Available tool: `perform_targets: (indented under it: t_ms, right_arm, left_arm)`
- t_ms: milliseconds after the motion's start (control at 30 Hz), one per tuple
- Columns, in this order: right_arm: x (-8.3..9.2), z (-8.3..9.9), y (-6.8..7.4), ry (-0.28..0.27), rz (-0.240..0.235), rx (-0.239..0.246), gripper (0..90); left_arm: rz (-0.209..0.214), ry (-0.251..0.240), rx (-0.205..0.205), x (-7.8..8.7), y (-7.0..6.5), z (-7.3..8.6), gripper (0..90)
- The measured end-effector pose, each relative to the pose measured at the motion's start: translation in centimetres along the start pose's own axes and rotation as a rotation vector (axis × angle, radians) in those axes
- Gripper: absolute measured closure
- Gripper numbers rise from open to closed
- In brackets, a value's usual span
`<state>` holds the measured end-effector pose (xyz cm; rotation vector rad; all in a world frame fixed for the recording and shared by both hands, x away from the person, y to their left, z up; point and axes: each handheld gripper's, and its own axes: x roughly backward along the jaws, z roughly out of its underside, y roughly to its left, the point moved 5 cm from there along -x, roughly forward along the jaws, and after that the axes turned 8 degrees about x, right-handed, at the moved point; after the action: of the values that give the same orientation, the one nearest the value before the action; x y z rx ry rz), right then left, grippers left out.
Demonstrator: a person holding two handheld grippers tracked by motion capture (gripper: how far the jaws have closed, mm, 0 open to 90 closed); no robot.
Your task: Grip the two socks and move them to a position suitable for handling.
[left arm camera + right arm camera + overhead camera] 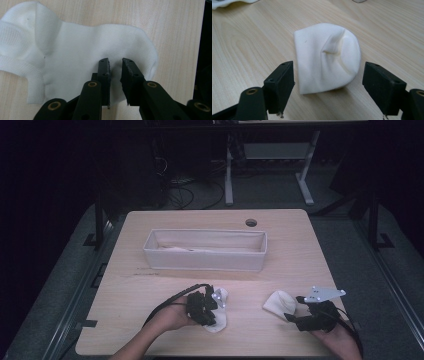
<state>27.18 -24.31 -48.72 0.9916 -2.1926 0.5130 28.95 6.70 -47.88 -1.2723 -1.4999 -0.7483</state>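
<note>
Here, my left gripper [115,61] hangs over the flat white knitted sock [75,50] on the pale wooden table [280,270], jaws narrowly apart, gripping nothing. My right gripper [328,80] gapes wide before the folded cream sock [327,57].

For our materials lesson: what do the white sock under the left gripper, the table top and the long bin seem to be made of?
White sock: soft knit fabric, matte; fine ribbed weave shows.
Table top: pale wood or wood-look laminate, smooth; grain lines show.
Long bin: probably fabric-covered, matte light grey; too small to be sure.
</note>
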Motion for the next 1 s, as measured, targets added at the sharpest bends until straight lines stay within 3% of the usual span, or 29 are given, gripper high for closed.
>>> perform_targets:
  t_ms: [200,633,867,1000]
  right_arm:
    - [0.0,0.0,0.0,0.000,-0.001,-0.001,24.8]
    - [0.1,0.0,0.0,-0.001,0.000,-0.001,24.8]
    - [0.1,0.0,0.0,0.000,0.000,-0.001,24.8]
    - [0.1,0.0,0.0,0.001,-0.002,-0.001,24.8]
  left_arm:
    - [0.001,-0.034,-0.009,1.0,-0.2,-0.6,71.4]
    - [0.016,0.012,-0.047,-0.5,-0.9,-0.3,62.7]
    - [-0.011,-0.050,-0.045,1.3,0.2,-1.5,58.6]
    - [-0.021,-0.071,-0.042,1.2,1.2,-2.4,55.6]
